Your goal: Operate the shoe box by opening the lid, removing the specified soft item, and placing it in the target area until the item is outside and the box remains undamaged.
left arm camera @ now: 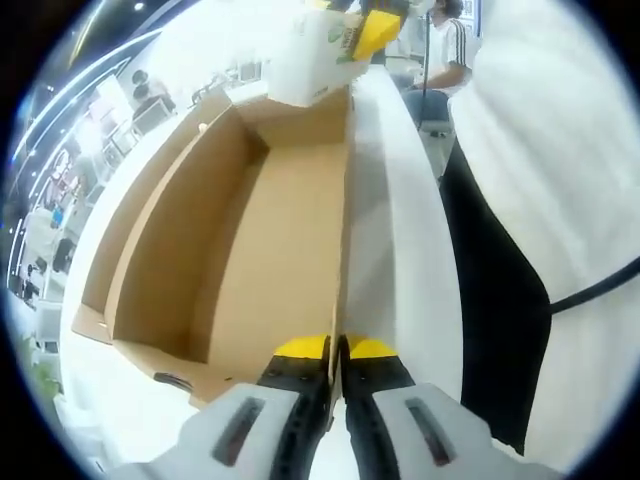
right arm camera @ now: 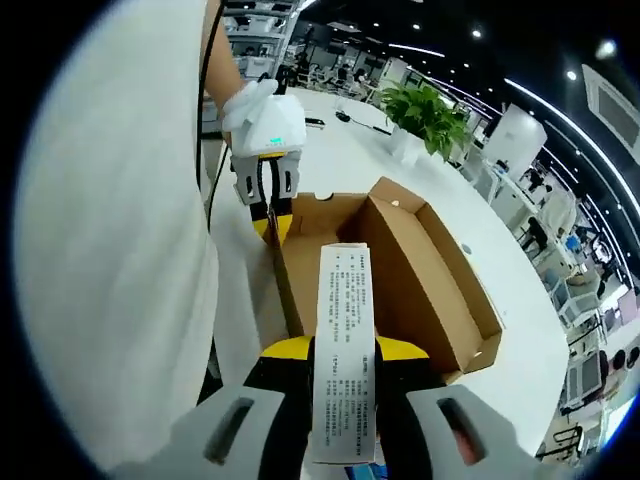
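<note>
The brown cardboard shoe box lies open with a bare floor. My left gripper is shut on the top edge of its near side wall. At the far end of the box, the right gripper holds a white packet above the rim. In the right gripper view, my right gripper is shut on that white printed packet, held over the box. The left gripper, in a gloved hand, pinches the wall at the box's other end.
The box rests on a white table. A potted plant stands at the table's far side. The person's white garment stands close along one long side of the box. Desks and people are in the background.
</note>
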Tool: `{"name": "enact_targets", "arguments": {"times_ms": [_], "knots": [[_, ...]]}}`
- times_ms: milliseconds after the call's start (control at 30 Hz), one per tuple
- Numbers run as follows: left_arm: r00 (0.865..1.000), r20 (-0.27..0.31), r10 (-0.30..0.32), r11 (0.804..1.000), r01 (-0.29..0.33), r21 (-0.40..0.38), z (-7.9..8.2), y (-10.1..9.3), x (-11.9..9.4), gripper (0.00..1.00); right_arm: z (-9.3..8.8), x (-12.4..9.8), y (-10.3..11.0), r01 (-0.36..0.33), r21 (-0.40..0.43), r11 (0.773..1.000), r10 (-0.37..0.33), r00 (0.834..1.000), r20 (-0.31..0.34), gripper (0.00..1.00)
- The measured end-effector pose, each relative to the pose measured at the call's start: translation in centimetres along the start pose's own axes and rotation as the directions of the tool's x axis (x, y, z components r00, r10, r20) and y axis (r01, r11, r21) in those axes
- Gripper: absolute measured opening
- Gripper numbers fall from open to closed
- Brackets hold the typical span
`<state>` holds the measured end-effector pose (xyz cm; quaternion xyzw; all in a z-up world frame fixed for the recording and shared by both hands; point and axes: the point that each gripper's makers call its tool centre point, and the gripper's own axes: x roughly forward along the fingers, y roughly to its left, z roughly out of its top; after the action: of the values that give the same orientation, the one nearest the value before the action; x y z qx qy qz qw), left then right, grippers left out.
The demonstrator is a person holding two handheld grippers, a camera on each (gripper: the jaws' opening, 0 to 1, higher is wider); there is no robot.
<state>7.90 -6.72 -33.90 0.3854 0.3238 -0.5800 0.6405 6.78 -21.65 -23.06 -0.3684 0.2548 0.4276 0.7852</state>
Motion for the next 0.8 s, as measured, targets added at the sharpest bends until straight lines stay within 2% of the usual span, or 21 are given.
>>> {"name": "enact_targets", "arguments": {"times_ms": [167, 267, 400, 433, 467, 600, 667, 733, 800], "knots": [[1.000, 0.000, -0.002, 1.000, 0.002, 0.002, 0.0, 0.0, 0.0, 0.04, -0.8, -0.7, 0.2, -0.007, -0.070, 0.997, 0.003, 0.998, -0.056, 0.20], [1.000, 0.001, -0.005, 1.000, 0.005, 0.003, 0.0, 0.0, 0.0, 0.03, -1.2, -1.2, 0.4, -0.018, -0.043, 0.999, 0.016, 0.999, -0.048, 0.20], [1.000, 0.001, -0.006, 1.000, 0.006, 0.004, 0.0, 0.0, 0.1, 0.03, -2.6, -1.9, 1.7, -0.085, -0.013, 0.996, 0.084, 0.994, -0.072, 0.20], [1.000, 0.001, -0.006, 1.000, 0.006, 0.003, 0.0, 0.0, 0.1, 0.03, -2.9, -2.2, 2.2, -0.115, 0.018, 0.993, 0.116, 0.991, -0.074, 0.20], [1.000, 0.002, -0.005, 1.000, 0.005, 0.003, 0.1, 0.0, 0.1, 0.03, -3.0, -2.5, 2.6, -0.145, 0.015, 0.989, 0.146, 0.986, -0.077, 0.20], [1.000, 0.003, -0.002, 1.000, 0.002, 0.003, 0.1, 0.0, 0.1, 0.04, -3.7, -4.1, 2.6, -0.148, 0.013, 0.989, 0.148, 0.985, -0.087, 0.20], [1.000, 0.004, -0.002, 1.000, 0.002, 0.003, 0.1, 0.1, 0.1, 0.04, -4.6, -4.7, 2.7, -0.147, 0.038, 0.988, 0.151, 0.983, -0.107, 0.20], [1.000, 0.005, -0.001, 1.000, 0.001, 0.002, 0.0, 0.1, 0.0, 0.04, -5.9, -5.4, 2.8, -0.150, 0.022, 0.988, 0.152, 0.977, -0.152, 0.20], [1.000, 0.005, -0.003, 1.000, 0.003, 0.007, 0.0, 0.0, 0.1, 0.03, -6.4, -5.9, 2.3, -0.128, 0.025, 0.992, 0.130, 0.979, -0.160, 0.20]]}}
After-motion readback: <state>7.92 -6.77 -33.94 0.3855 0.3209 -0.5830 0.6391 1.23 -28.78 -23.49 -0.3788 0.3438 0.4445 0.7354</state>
